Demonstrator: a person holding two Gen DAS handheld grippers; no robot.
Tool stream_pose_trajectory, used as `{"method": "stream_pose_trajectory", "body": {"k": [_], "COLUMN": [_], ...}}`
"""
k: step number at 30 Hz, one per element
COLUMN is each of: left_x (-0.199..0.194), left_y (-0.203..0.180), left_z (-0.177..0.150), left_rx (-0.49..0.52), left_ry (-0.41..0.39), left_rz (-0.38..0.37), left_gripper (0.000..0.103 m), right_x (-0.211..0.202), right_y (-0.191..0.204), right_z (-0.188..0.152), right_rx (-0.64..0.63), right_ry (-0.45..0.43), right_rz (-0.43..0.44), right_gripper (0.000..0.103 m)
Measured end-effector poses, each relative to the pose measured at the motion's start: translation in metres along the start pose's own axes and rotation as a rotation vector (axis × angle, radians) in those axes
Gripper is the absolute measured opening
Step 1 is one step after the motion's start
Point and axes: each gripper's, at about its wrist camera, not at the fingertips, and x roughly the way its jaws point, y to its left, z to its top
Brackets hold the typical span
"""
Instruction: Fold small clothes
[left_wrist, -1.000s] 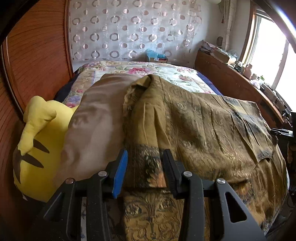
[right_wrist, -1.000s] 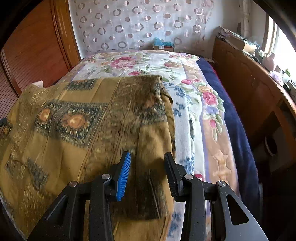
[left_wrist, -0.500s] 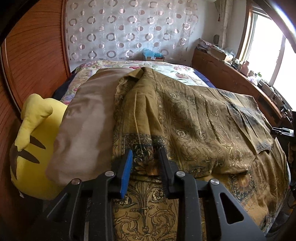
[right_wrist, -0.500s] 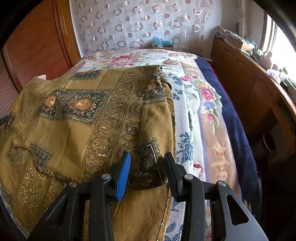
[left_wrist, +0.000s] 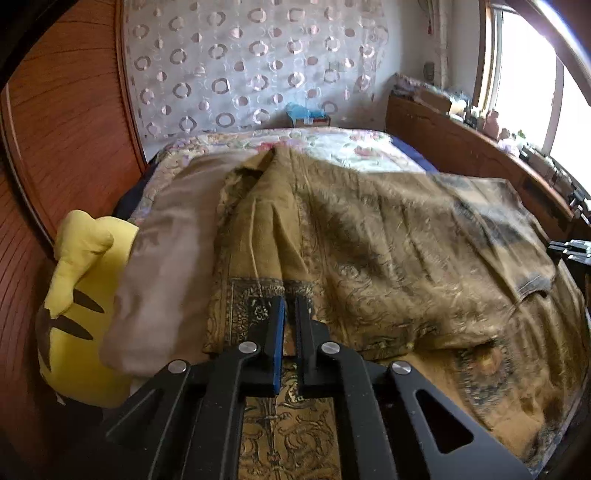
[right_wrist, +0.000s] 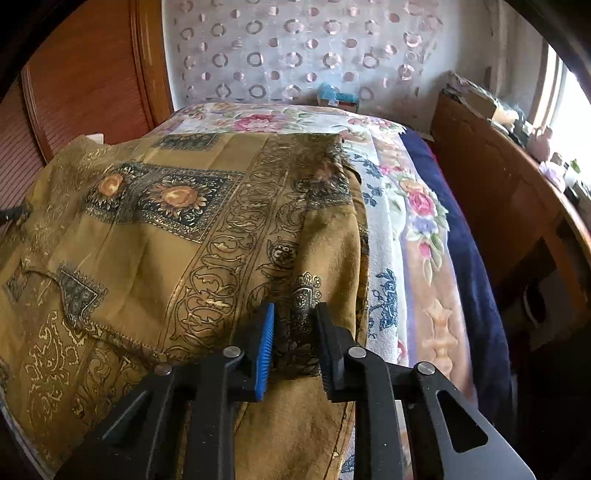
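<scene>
Item: ochre shirt (left_wrist: 388, 240) on bed (right_wrist: 413, 206). Your left gripper (left_wrist: 290, 306) pinches its sleeve edge; right gripper (right_wrist: 293, 325), closing, straddles its hem.

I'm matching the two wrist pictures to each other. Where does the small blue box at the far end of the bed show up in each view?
Left wrist view: the blue box sits upper centre, beyond the floral bedspread, against the circle-patterned curtain.
Right wrist view: the blue box is upper centre, slightly right, at the curtain's foot.
Shared landmark: the mustard patterned garment spread on the bed in both.
</scene>
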Motion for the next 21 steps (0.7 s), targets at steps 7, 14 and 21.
{"method": "stream_pose_trajectory", "body": {"k": [7, 14, 21], "left_x": [-0.011, 0.011, 0.019], "left_y": [0.011, 0.017, 0.015], "left_z": [-0.001, -0.009, -0.014], "left_rx": [-0.002, 0.012, 0.019], "left_ry": [-0.005, 0.067, 0.102], "left_rz": [0.02, 0.074, 0.117], "left_gripper": [0.044, 0.044, 0.044], "right_x": [0.002, 0.002, 0.002], "right_y": [0.003, 0.002, 0.007], "right_z": [-0.001, -0.004, -0.005], "right_rx": [-0.017, 0.002, -0.028], "right_ry": [-0.019, -0.038, -0.043], "right_rz": [-0.019, -0.013, -0.048], "right_gripper": [0.021, 0.021, 0.021]}}
